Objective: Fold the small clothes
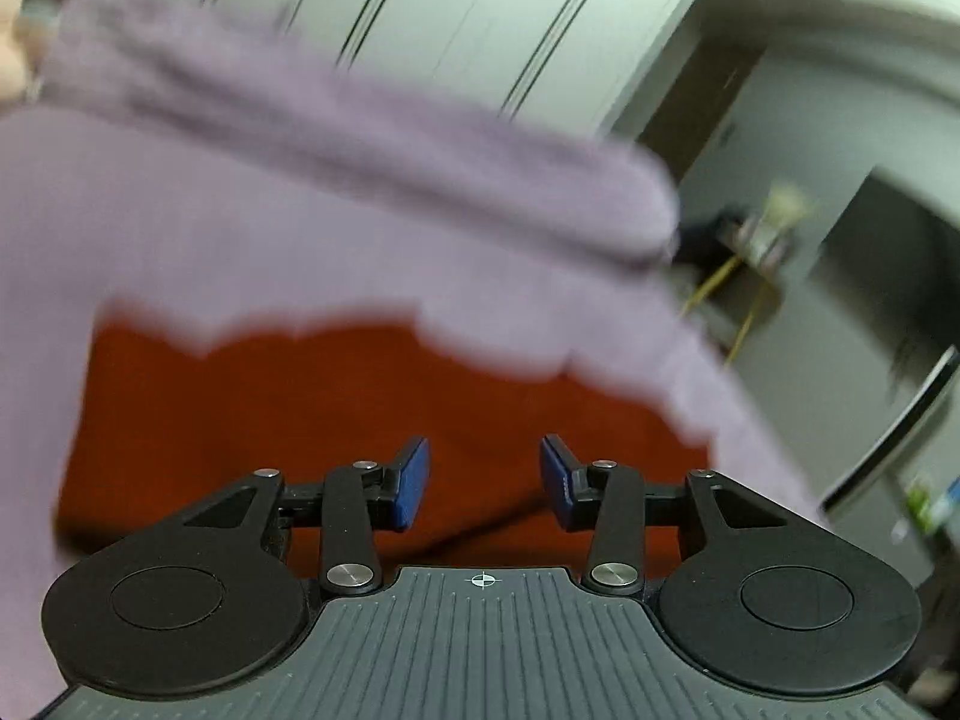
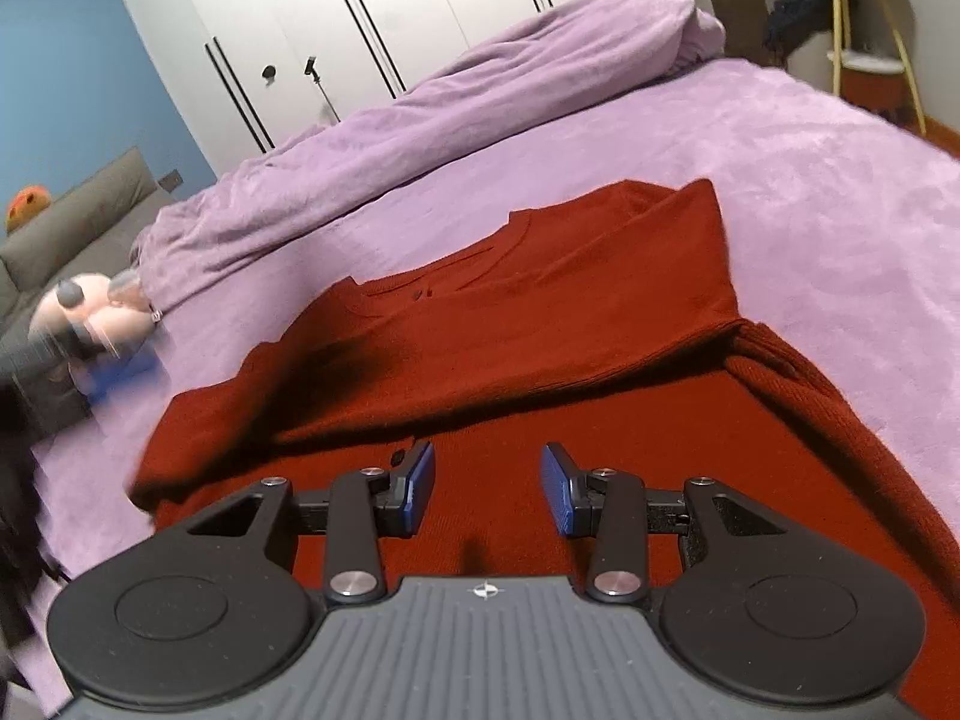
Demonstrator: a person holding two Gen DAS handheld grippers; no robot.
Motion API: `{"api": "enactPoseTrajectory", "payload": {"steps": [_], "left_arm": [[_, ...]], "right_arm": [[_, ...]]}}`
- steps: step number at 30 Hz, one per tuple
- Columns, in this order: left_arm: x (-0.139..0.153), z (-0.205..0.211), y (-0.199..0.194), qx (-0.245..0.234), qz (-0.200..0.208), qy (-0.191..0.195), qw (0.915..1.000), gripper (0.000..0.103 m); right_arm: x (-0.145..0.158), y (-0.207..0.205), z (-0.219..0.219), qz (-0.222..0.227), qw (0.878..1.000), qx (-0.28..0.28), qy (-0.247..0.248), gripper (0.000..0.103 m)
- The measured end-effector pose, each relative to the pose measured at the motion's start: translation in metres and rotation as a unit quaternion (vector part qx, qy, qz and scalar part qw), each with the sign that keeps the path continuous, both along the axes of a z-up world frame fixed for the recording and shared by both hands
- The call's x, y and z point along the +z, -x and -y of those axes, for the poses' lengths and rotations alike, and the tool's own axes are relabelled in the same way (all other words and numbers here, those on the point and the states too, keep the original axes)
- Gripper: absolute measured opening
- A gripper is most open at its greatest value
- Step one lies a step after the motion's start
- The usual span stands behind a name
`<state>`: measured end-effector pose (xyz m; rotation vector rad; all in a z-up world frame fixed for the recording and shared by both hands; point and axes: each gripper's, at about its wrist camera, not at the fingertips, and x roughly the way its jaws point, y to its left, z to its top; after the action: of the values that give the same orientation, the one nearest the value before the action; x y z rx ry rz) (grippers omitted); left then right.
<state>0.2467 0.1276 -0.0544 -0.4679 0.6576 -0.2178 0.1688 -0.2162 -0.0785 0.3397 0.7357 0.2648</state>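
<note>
A red sweater (image 2: 540, 324) lies spread on a purple bed (image 2: 840, 180), directly ahead of and beneath the right claw (image 2: 486, 489), whose blue pads stand apart with nothing between them. The left claw (image 1: 485, 483) hovers over the same garment, its jaws likewise parted and empty, in a motion-blurred view. A rolled purple duvet (image 2: 480, 90) lies beyond the sweater.

sweater (image 2: 540, 324): plain rust-red | bedspread (image 2: 840, 192): lilac | fingers (image 2: 417, 489): blue pads | wardrobe (image 2: 360, 12): white, black stripes
</note>
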Motion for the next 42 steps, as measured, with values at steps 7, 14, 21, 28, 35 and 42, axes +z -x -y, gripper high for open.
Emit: {"api": "enactPoseTrajectory", "payload": {"steps": [7, 14, 21, 28, 35, 42], "left_arm": [[-0.037, -0.016, 0.031, 0.067, -0.07, -0.037, 0.9946, 0.05], [-0.047, -0.026, 0.057, 0.104, -0.093, -0.056, 0.9887, 0.052], [-0.054, -0.03, 0.057, 0.111, -0.1, -0.057, 0.9872, 0.053], [-0.048, -0.033, 0.045, 0.131, -0.106, -0.058, 0.984, 0.053], [-0.046, -0.022, 0.041, 0.116, -0.103, -0.065, 0.9857, 0.053], [-0.048, -0.012, 0.035, 0.105, -0.111, -0.078, 0.9851, 0.054]], "right_arm": [[-0.008, -0.056, -0.011, -0.033, 0.995, 0.026, -0.086, 0.053], [-0.034, -0.126, -0.045, -0.094, 0.992, 0.013, -0.088, 0.065], [-0.036, -0.128, -0.074, -0.066, 0.994, 0.061, -0.065, 0.022], [0.025, -0.095, -0.076, 0.118, 0.99, 0.029, 0.072, 0.009], [-0.014, -0.115, 0.009, 0.011, 0.995, -0.05, 0.089, 0.01], [-0.037, -0.117, 0.044, -0.022, 0.996, -0.069, -0.061, 0.024]]}}
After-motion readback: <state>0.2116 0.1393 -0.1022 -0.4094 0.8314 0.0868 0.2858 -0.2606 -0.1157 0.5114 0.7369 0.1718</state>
